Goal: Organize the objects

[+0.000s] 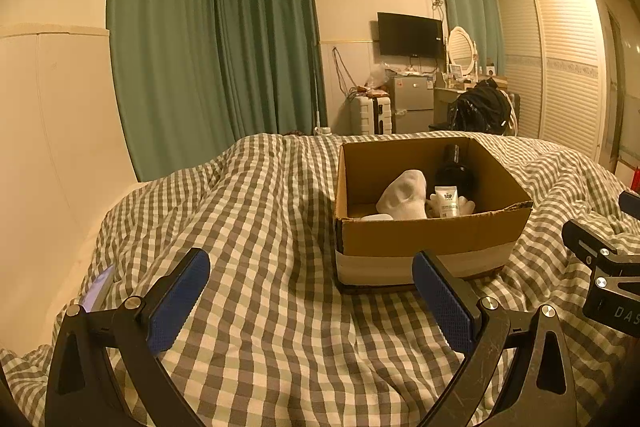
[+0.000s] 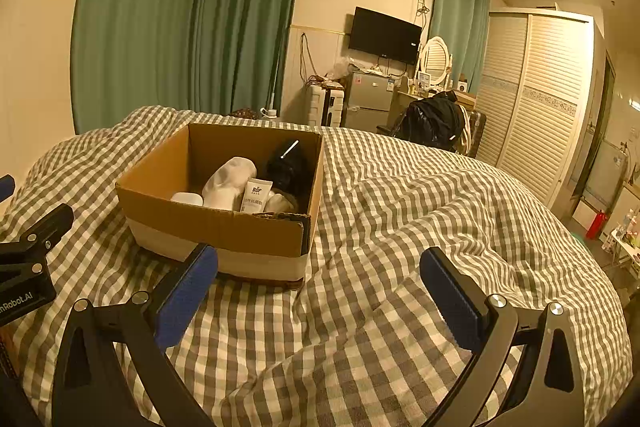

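Both tools hang over the bed's checked duvet with their blue pads spread wide and nothing between them: the left tool and the right tool. The cardboard box sits on the duvet ahead, forward and to the right of the left tool, forward and to the left of the right one, so it lies between the two and about equally near. Inside it rest a white sock, a white tube standing up, a dark bottle leaning toward the far wall, and a small white item. No loose object shows on the duvet, so the sorting looks largely done.
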`<state>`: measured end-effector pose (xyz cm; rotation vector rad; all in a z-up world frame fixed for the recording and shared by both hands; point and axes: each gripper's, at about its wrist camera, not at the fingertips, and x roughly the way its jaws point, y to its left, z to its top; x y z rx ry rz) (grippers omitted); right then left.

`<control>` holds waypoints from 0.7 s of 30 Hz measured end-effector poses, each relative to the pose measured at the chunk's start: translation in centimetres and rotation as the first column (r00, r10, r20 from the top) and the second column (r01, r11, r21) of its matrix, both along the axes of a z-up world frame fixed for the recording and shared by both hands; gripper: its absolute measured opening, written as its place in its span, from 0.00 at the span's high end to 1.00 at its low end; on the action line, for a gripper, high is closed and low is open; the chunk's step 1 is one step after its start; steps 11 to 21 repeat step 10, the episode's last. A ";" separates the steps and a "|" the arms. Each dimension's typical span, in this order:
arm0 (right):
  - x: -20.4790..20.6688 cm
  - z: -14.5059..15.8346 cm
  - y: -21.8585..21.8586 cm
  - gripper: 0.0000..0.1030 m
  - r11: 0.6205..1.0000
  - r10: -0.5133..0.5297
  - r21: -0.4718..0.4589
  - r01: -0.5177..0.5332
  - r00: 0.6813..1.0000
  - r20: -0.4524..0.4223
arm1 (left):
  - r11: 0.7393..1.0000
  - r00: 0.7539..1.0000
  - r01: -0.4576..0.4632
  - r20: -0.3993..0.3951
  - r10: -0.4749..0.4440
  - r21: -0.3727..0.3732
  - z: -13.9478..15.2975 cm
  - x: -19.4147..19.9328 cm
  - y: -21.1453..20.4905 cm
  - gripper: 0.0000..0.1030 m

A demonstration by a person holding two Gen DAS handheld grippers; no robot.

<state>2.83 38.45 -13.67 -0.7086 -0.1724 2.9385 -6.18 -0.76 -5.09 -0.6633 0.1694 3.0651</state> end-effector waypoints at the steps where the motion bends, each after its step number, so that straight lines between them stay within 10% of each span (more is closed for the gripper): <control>1: 0.0 0.0 0.0 0.02 1.000 0.000 0.001 0.000 1.000 0.001 | 1.000 1.000 0.000 0.000 0.000 0.000 0.0 0.0 0.0 0.00; 21: -0.1 0.0 0.0 0.02 1.000 0.001 0.006 -0.001 1.000 0.004 | 1.000 0.999 -0.020 -0.033 0.020 0.005 0.1 0.4 -0.3 0.00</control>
